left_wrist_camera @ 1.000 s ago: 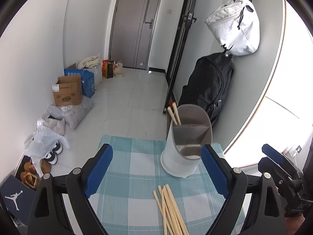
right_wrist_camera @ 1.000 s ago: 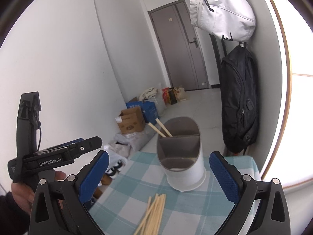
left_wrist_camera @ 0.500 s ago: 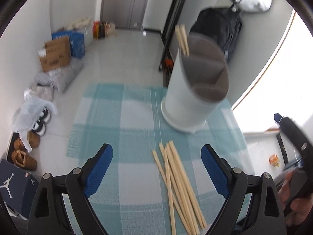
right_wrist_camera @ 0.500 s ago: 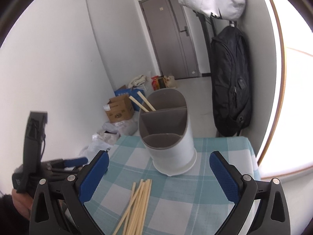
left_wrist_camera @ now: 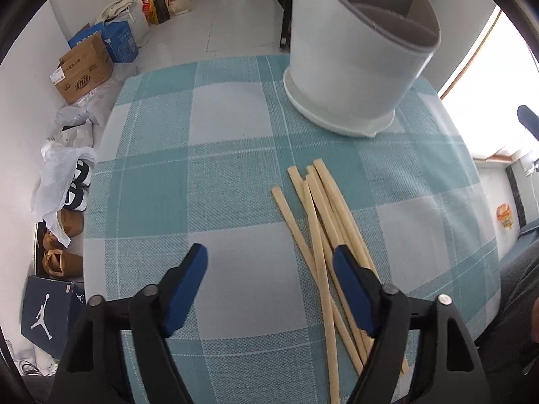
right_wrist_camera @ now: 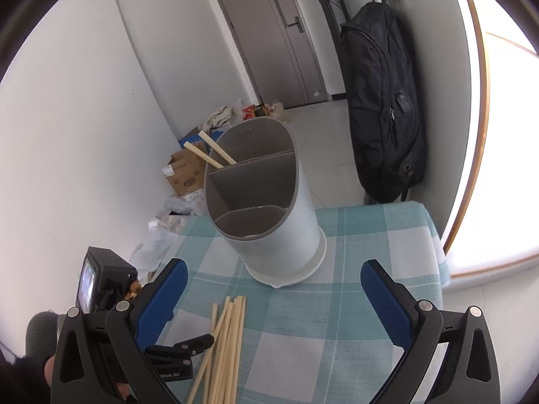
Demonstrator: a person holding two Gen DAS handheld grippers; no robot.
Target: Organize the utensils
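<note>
Both pairs of blue-padded fingers stand spread and hold nothing: the left gripper (left_wrist_camera: 269, 279) hangs low over the counter, its right finger (left_wrist_camera: 353, 289) over the loose bundle of pale, flat-sided wooden chopsticks (left_wrist_camera: 323, 222), contact not determinable, while the right gripper (right_wrist_camera: 269, 299) faces the white oval plastic utensil holder (right_wrist_camera: 269, 222). That holder, smooth-walled with grey inner dividers forming three compartments, stands upright on the woven teal-and-white checked tablecloth (left_wrist_camera: 229, 121) covering the counter, two chopsticks (right_wrist_camera: 210, 149) leaning in its far compartment and the bundle lying near its base. Beyond are a pale tiled floor (left_wrist_camera: 235, 23), cardboard boxes (left_wrist_camera: 84, 67), a grey door (right_wrist_camera: 273, 40) and a hanging black backpack (right_wrist_camera: 384, 101).
</note>
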